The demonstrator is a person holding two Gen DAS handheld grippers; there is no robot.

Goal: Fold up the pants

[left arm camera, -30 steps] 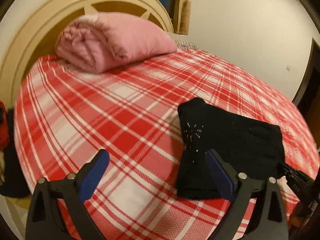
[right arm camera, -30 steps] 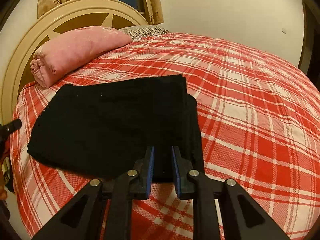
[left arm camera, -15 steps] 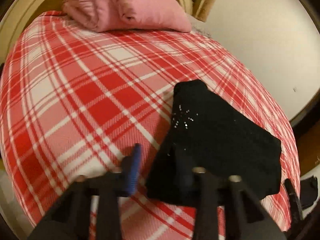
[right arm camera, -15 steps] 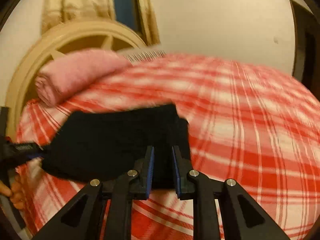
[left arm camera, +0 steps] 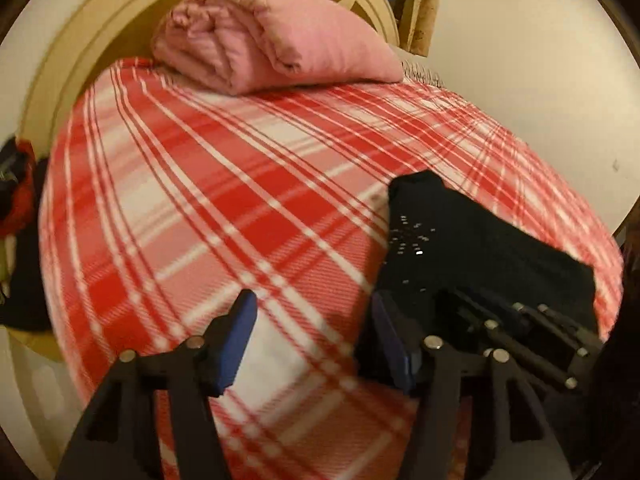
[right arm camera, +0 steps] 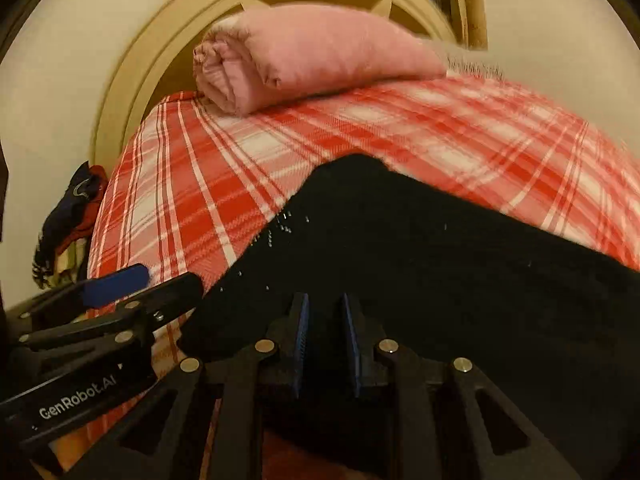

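The black pants [left arm camera: 472, 248] lie folded into a compact rectangle on the red plaid bed [left arm camera: 224, 200]; small shiny studs show near one corner. In the right wrist view the pants [right arm camera: 420, 260] fill the lower middle. My left gripper [left arm camera: 316, 316] is open, its right finger [left arm camera: 390, 336] at the pants' near left edge, its left finger over bare bedspread. My right gripper [right arm camera: 323, 320] has its jaws nearly together on the near edge of the pants. The left gripper [right arm camera: 132, 284] also shows at the lower left of the right wrist view.
A rolled pink blanket [left arm camera: 264, 44] lies at the head of the bed against a cream round headboard [left arm camera: 100, 28]. Red and dark clothes [right arm camera: 68, 220] hang off the left bedside. A white wall [left arm camera: 540, 80] is on the right.
The left gripper closed partly half a second ago and has opened wide again beside the pants' edge. The right gripper moved lower and closer to the pants, staying pinched on their near edge.
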